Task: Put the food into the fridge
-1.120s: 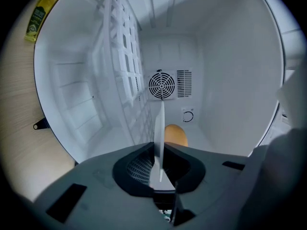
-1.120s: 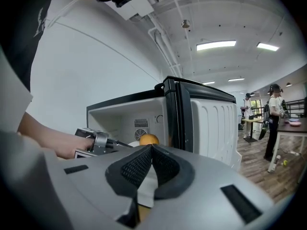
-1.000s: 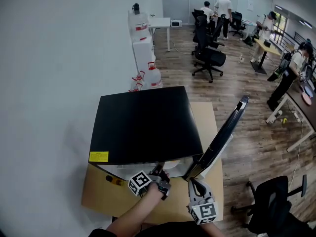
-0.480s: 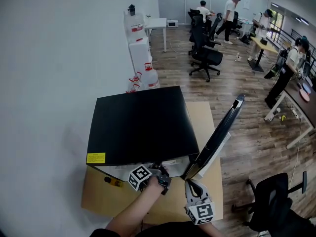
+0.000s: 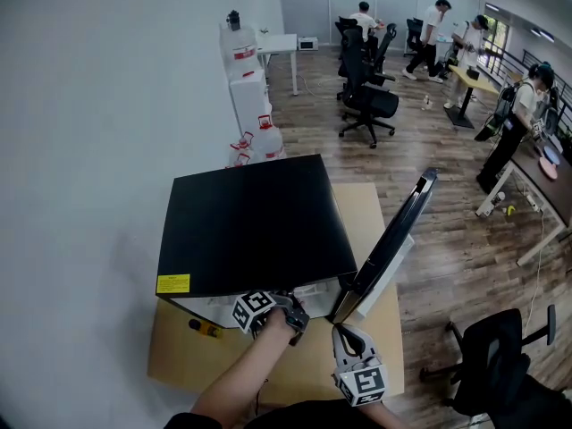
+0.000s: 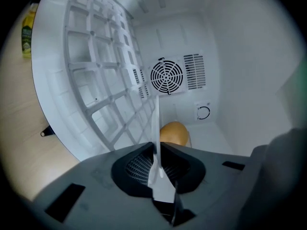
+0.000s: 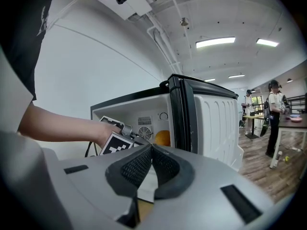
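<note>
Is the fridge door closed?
No, the door stands swung open from the fridge, so its white inside shows.

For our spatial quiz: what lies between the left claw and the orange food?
A thin white edge, otherwise bare fridge interior, seen in left gripper view.

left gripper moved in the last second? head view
Yes, slightly. The left gripper has edged forward, into the fridge opening; its marker cube sits nearer the front edge with the yellow label than before.
</note>
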Demonstrator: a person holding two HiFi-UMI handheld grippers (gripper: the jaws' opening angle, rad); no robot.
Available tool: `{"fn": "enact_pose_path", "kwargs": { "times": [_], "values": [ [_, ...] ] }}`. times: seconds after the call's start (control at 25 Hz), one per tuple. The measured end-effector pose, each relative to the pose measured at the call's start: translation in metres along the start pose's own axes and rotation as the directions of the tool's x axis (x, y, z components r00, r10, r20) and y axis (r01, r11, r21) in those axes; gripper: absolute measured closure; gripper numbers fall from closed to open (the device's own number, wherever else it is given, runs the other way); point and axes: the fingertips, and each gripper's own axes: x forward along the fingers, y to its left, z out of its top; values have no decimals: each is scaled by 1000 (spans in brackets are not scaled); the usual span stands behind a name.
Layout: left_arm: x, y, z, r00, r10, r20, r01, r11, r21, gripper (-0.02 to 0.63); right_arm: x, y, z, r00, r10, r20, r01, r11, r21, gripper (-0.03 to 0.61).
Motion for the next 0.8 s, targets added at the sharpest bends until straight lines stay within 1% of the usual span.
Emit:
{"fn": "enact_pose_path", "kwargs": {
  "times": [0.04,0.08,0.16,0.2,0.24,0.32,0.4,0.44,0.48,0.52,0.64,0.68,0.72,0.76,0.8],
  "values": [
    [-1,0,0,1000,28,-2,-28,998,54,581,0,2,1,1000,5,2,-5,1000,1,518],
    [-2,-3,0,998,55,4,-55,991,122,580,-1,4,1,1000,12,4,-12,1000,3,518],
    [-5,-9,1,993,110,30,-114,958,263,559,-2,8,3,1000,27,12,-27,1000,9,518],
    [-5,-11,2,990,133,44,-140,937,320,533,-4,10,5,999,29,15,-30,1000,7,518],
    [-5,-12,2,987,151,57,-161,916,366,509,-5,11,7,999,30,18,-30,1000,3,518],
    [-5,-13,4,982,166,90,-188,885,426,481,-8,13,10,999,34,30,-34,999,14,518],
    [-6,-15,6,980,156,122,-196,854,481,443,-10,13,11,999,35,40,-37,999,40,518],
    [-7,-16,7,980,150,134,-198,833,516,427,-12,12,9,999,32,41,-33,999,41,518],
    [-8,-16,7,978,148,146,-205,807,554,418,-14,11,7,999,25,38,-27,999,36,518],
    [-9,-15,8,975,150,162,-218,774,594,413,-16,9,6,999,18,37,-19,999,31,518],
    [-11,-11,10,960,164,228,-279,645,712,411,-23,7,6,999,3,40,-4,1000,31,518],
    [-11,-9,9,956,165,241,-291,606,740,411,-25,6,6,999,-2,40,1,1000,29,518],
    [-12,-9,9,954,166,250,-300,576,761,410,-27,6,6,999,-7,40,6,1000,27,518],
    [-12,-8,9,952,164,257,-305,557,773,408,-29,6,6,999,-12,40,11,1000,26,518],
    [-13,-8,10,952,161,261,-306,553,775,405,-30,5,6,999,-18,40,17,1000,27,518]
  ]
}}
